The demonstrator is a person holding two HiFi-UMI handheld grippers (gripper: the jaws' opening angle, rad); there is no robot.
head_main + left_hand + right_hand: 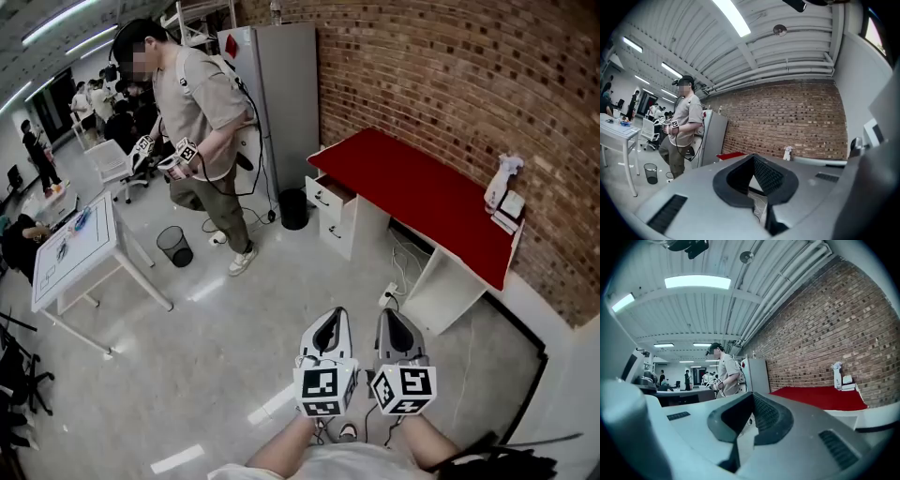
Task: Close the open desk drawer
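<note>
Head view puts the open drawer (333,194) at the red worktop's (412,187) left end, upper middle of frame, well apart from the left hand-held gripper (329,323) and right hand-held gripper (395,323), both pinched shut and empty. Best to push its front squarely (closed tips suit that); a black bin (293,208) and a person (202,112) stand just left.

A desk (422,192) lines the brick wall (450,84) at two o'clock, its drawer (333,194) open at the end toward twelve, beside a bin (293,208) and locker (286,94); a person (202,112) stands at eleven, a table (70,253) at nine.
</note>
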